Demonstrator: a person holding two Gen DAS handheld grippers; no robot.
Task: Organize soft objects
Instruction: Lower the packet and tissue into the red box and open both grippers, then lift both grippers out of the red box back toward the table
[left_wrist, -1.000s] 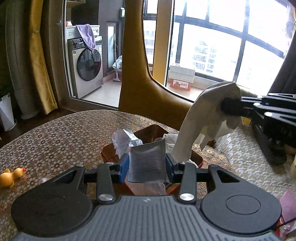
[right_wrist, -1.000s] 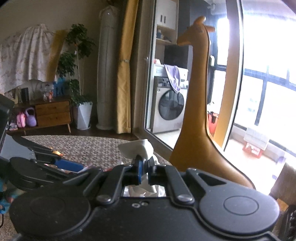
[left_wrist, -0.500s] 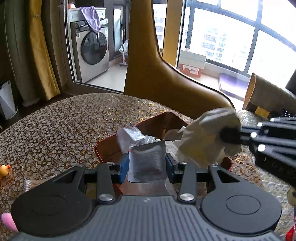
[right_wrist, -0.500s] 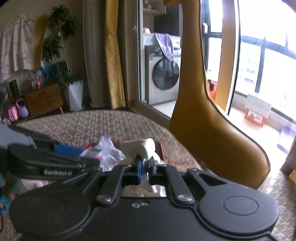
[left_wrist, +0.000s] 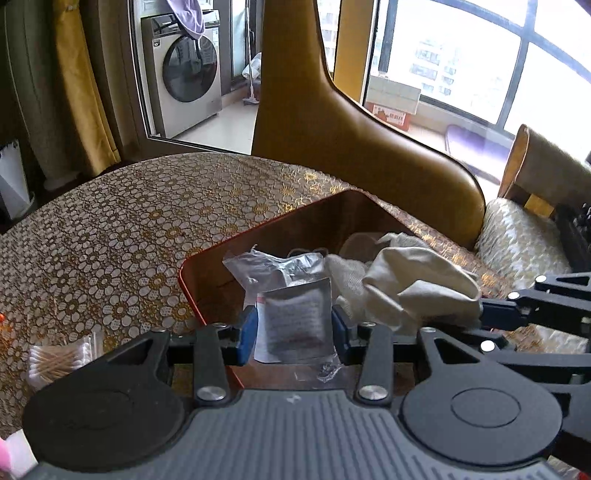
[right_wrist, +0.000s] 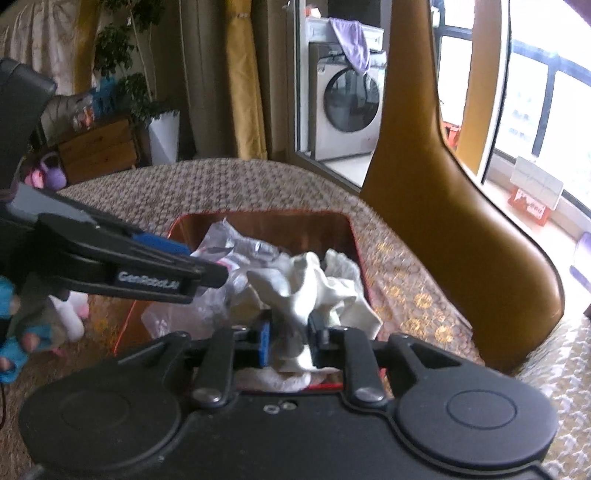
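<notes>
A: L gripper (left_wrist: 293, 325)?
B: Low centre of its own cam, jaws level, part-closed, clamped on sth flat. In the R cam it enters from 9 o'clock, fingers (right_wrist: 177, 275) pointing toward 3.
A: R gripper (right_wrist: 289, 341)?
B: Bottom centre of its cam, jaws narrow, pinching sth soft. From the L cam it enters at 3 o'clock, pointing toward 9, tips just right of L's.

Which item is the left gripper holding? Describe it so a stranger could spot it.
On the patterned tablecloth sits a reddish-brown tray. At its near edge, the left gripper pinches a flat silvery packet. Unlike the crumpled cream cloth beside it, it is shiny, square and printed.
</notes>
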